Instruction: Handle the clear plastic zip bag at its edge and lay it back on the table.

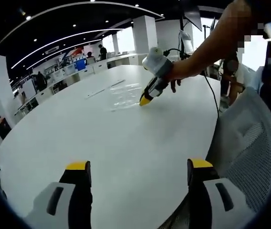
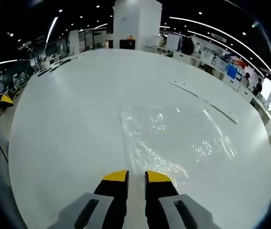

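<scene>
Bag (image 2: 173,138) lies flat mid-table (image 2: 68,119). R gripper (image 2: 136,179) is at its near edge, jaws nearly together w/ a thin gap; can't tell if the film's pinched. L gripper (image 1: 139,168) hangs back, wide open, holding nothing, prob. just keeping clear.

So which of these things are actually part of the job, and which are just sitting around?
Part of the job:
clear zip bag, lying flat on the table
right gripper, jaws nearly closed at the bag's near edge
white table

Just there:
left gripper, open, well back from the bag
mesh chair
</scene>
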Demonstrator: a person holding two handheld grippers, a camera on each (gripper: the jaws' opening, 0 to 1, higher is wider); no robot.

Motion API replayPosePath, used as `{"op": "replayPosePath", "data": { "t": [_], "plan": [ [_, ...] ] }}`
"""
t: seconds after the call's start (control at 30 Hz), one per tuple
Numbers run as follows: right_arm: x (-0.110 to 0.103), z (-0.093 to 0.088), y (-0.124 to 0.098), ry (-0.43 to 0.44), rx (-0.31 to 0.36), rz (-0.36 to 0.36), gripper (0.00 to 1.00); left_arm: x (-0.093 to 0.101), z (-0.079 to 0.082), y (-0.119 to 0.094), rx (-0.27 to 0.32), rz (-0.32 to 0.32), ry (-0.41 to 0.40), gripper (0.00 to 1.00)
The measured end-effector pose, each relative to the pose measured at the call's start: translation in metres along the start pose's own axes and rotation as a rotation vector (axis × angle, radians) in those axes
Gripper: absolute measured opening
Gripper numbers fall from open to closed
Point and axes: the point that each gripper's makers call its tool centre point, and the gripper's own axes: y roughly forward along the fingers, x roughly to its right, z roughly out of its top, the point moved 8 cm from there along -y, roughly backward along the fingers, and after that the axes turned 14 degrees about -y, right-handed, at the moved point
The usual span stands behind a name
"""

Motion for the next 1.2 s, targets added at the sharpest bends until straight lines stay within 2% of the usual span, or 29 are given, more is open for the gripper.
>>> {"op": "replayPosePath", "data": {
  "t": [0.2,0.27,0.4,0.5,0.57,0.63,0.83,0.93,1.03,1.1,1.2],
  "plan": [
    [0.001,0.002,0.0,-0.012,-0.005,0.027,0.07,-0.009,0.005,-0.001,0.018,0.019,-0.024,0.8],
    [-0.001,0.002,-0.001,-0.063,-0.011,0.046,0.03,-0.007,0.006,-0.002,0.018,0.02,-0.028,0.8],
    [-0.006,0.002,-0.006,-0.141,-0.026,0.095,0.02,-0.007,0.003,-0.001,0.008,0.02,-0.018,0.8],
    [-0.008,-0.001,-0.009,-0.234,-0.027,0.138,0.01,-0.006,0.004,-0.003,0.013,0.02,-0.016,0.79],
    [-0.011,-0.003,-0.011,-0.246,-0.03,0.155,0.01,-0.006,0.004,-0.003,0.016,0.02,-0.02,0.79],
    [-0.018,-0.008,-0.018,-0.306,-0.032,0.21,0.01,-0.006,0.004,-0.004,0.02,0.023,-0.023,0.79],
    [-0.026,-0.016,-0.029,-0.504,-0.072,0.29,0.01,-0.007,0.003,-0.005,0.025,0.028,-0.029,0.79],
    [-0.033,-0.02,-0.036,-0.565,-0.086,0.329,0.01,-0.008,0.0,-0.006,0.027,0.028,-0.029,0.79],
    [-0.036,-0.021,-0.038,-0.542,-0.095,0.32,0.04,-0.008,-0.001,-0.007,0.029,0.027,-0.029,0.79],
    [-0.04,-0.017,-0.04,-0.461,-0.076,0.291,0.05,-0.008,-0.002,-0.007,0.029,0.027,-0.03,0.79],
    [-0.037,-0.011,-0.035,-0.356,-0.029,0.253,0.13,-0.008,-0.004,-0.007,0.028,0.026,-0.031,0.79]
  ]
}}
